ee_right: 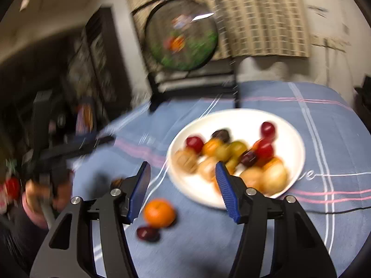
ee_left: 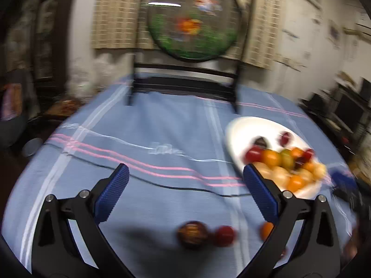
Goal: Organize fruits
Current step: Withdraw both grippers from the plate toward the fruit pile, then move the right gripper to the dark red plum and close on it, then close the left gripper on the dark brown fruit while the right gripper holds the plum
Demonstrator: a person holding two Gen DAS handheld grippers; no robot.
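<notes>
A white plate (ee_right: 292,139) holds several small fruits, red, orange, yellow-green and dark purple; it also shows in the left wrist view (ee_left: 238,129). On the blue cloth lie a loose orange (ee_right: 159,212) and a dark plum (ee_right: 147,233) in front of the plate. In the left wrist view a brown round fruit (ee_left: 193,233), a red fruit (ee_left: 224,235) and an orange (ee_left: 266,229) lie near. My left gripper (ee_left: 184,173) is open and empty above the cloth. My right gripper (ee_right: 183,169) is open and empty, over the plate's near-left rim. Both views are blurred.
A blue striped cloth (ee_left: 162,125) covers the table. A black stand with a round painted disc (ee_left: 193,23) stands at the far edge. A thin black cable (ee_left: 162,183) crosses the cloth. The other gripper shows at the left of the right wrist view (ee_right: 60,148).
</notes>
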